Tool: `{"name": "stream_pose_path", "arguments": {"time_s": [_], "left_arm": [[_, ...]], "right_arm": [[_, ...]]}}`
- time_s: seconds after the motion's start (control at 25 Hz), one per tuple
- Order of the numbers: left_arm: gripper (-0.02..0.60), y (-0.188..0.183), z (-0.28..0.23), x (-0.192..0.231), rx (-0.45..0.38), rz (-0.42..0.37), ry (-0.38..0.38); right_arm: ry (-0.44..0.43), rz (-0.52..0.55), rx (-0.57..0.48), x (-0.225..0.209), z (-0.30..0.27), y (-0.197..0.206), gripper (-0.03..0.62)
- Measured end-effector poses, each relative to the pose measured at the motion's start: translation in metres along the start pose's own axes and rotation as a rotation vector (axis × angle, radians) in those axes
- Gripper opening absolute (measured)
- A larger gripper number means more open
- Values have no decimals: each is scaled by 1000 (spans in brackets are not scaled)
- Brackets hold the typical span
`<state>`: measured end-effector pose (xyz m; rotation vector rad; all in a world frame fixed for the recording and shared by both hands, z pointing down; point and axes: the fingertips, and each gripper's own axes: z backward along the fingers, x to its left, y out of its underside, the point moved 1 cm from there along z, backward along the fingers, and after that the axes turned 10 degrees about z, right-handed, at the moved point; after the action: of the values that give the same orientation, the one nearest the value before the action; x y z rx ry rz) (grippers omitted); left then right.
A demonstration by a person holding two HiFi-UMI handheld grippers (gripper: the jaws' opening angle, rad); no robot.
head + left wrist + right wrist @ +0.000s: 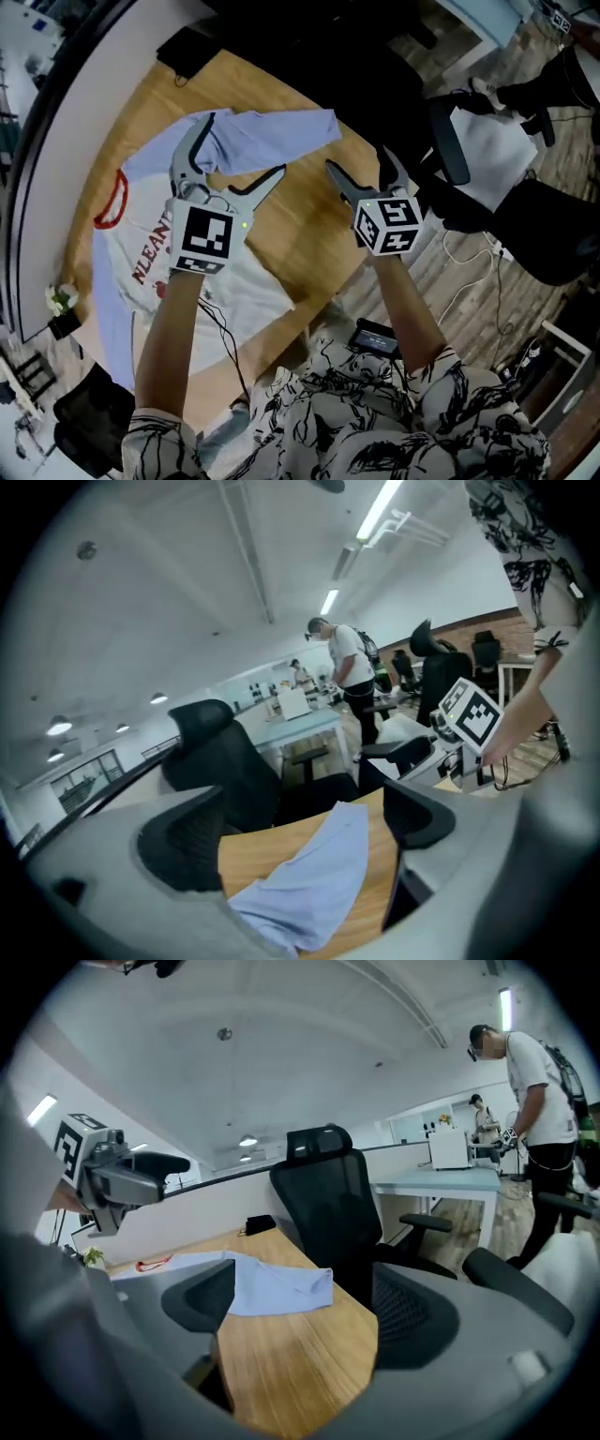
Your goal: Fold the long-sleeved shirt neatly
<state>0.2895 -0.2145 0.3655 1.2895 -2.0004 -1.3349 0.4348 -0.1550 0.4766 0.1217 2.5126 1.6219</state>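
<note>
On the wooden counter, in an office with a black chair, I found the long-sleeved shirt spread flat. I held the left claw over its sleeve and the right claw over bare wood, both wide open and empty.

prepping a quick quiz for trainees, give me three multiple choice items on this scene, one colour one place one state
1. The collar of the shirt is: A green; B red; C black.
2. The right gripper is above: A bare table wood; B the collar; C the sleeve.
3. The left gripper fingers are: A shut on the sleeve; B shut on the collar; C open, empty.
Answers: B, a red ring shows in the head view; A, its own view shows wood between the fingers; C, the fingers stand apart over the blue sleeve.
</note>
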Motion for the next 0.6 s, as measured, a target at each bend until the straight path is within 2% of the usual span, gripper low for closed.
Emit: {"name": "stream_pose_path", "arguments": {"time_s": [0.24,0.4,0.48,0.6], "left_arm": [[437,47,-123,-36,163,-112,217],[331,85,-175,-58,282,-202,351],[251,97,-192,-64,316,-218,395],[219,113,-206,-71,362,-238,421]], "right_arm": [[10,-117,3,-23,-5,23,446],[4,-200,-13,-22,6,34,446],[-11,-211,-20,-22,10,37,446],[-22,-223,-18,-20,13,42,446]]}}
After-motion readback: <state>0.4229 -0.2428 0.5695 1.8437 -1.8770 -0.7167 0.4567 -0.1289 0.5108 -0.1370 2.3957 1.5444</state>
